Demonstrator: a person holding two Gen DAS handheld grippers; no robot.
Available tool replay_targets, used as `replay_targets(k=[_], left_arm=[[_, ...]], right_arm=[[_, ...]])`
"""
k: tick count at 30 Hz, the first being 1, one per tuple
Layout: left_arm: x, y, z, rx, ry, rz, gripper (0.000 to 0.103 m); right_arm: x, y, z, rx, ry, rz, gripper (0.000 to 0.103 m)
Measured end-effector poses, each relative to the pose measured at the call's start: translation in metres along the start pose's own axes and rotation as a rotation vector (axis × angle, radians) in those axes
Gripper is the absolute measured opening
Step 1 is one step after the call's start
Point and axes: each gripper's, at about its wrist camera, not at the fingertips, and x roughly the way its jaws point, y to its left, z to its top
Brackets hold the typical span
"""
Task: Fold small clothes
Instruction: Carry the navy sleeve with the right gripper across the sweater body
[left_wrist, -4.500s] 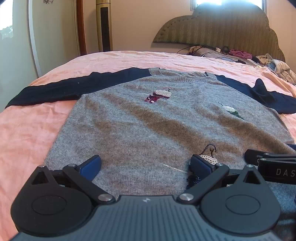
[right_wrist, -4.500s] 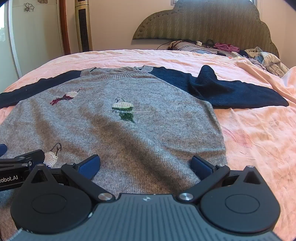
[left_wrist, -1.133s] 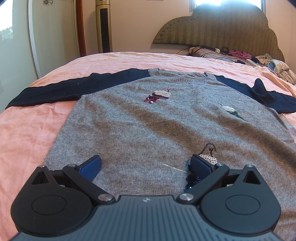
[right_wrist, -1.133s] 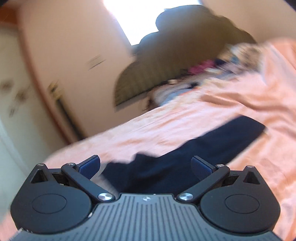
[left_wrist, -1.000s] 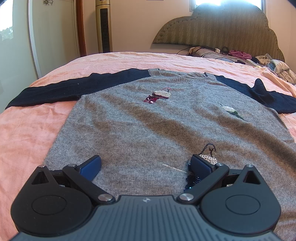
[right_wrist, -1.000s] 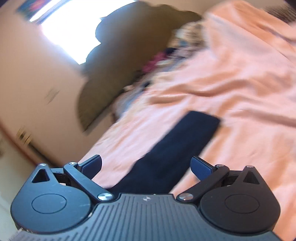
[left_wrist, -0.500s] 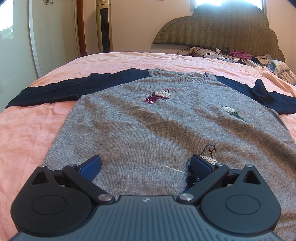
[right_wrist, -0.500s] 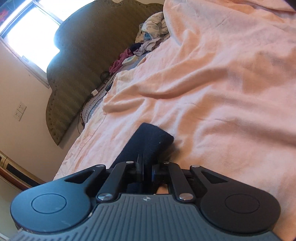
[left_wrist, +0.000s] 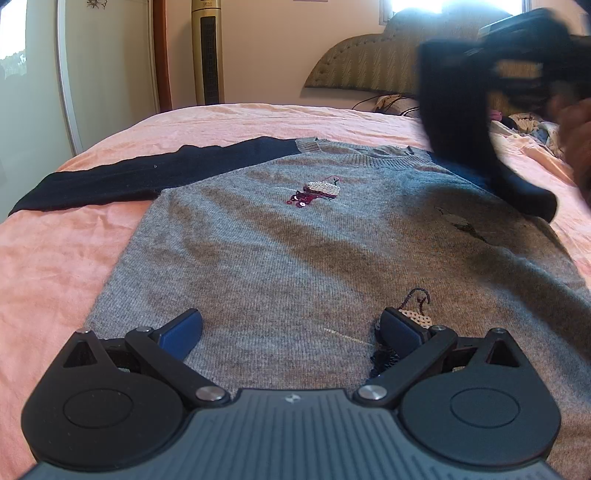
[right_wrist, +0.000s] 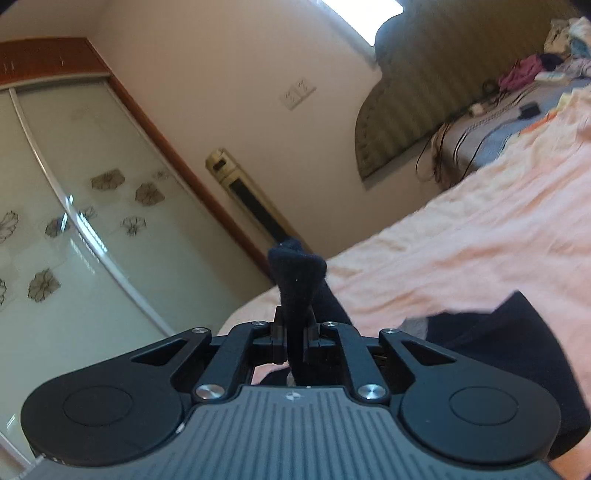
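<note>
A grey sweater (left_wrist: 295, 258) with navy sleeves lies flat on the pink bed (left_wrist: 48, 266). Its left sleeve (left_wrist: 110, 181) stretches out to the left. My left gripper (left_wrist: 291, 328) is open and rests over the sweater's bottom hem. My right gripper (right_wrist: 295, 332) is shut on the cuff of the right navy sleeve (right_wrist: 295, 273). In the left wrist view that sleeve (left_wrist: 465, 125) hangs lifted above the sweater's right shoulder, held by the blurred right gripper (left_wrist: 524, 40).
A padded headboard (left_wrist: 369, 62) and a pile of clothes (left_wrist: 532, 122) are at the far end of the bed. A tower fan (left_wrist: 208, 51) and a sliding wardrobe door (right_wrist: 55, 206) stand at the left.
My right gripper, shut on the sleeve cuff on the bed half a second ago, has lifted it and swung it up over the sweater. The left gripper has not moved.
</note>
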Motion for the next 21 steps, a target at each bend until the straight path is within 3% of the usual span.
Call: replay_targets(k=[2, 3, 4, 7, 10, 13, 15, 17, 18, 21], left_arm=[[0.003, -0.001, 0.0, -0.004, -0.002, -0.007, 0.103], [0.002, 0.0, 0.0, -0.007, -0.003, -0.011, 0.103], [0.002, 0.001, 0.0, -0.01, -0.004, -0.015, 0.103], [0.001, 0.005, -0.001, -0.03, -0.011, -0.036, 0.103], [-0.005, 0.014, 0.004, -0.083, -0.01, -0.08, 0.103], [-0.019, 0.024, 0.027, -0.215, -0.068, -0.258, 0.103], [-0.018, 0.021, 0.057, -0.248, -0.104, -0.342, 0.103], [-0.004, 0.001, 0.089, -0.166, -0.126, -0.303, 0.103], [0.007, -0.013, 0.102, -0.101, -0.128, -0.241, 0.103], [0.043, -0.066, 0.125, 0.118, -0.113, -0.094, 0.103]], right_arm=[[0.026, 0.001, -0.024, -0.008, 0.073, -0.026, 0.018], [0.03, 0.0, -0.033, -0.007, 0.094, -0.06, 0.026], [0.023, 0.001, -0.046, 0.013, 0.096, -0.088, 0.029], [-0.025, -0.011, -0.064, 0.119, 0.017, -0.016, 0.031], [-0.066, -0.024, -0.075, 0.117, -0.003, -0.013, 0.038], [-0.083, -0.049, -0.098, 0.092, 0.021, -0.015, 0.044], [-0.085, -0.068, -0.104, 0.212, 0.023, 0.007, 0.045], [-0.093, -0.083, -0.106, 0.313, -0.054, 0.072, 0.048], [-0.096, -0.089, -0.106, 0.343, -0.076, 0.064, 0.056], [-0.101, -0.101, -0.106, 0.411, -0.105, 0.089, 0.056]])
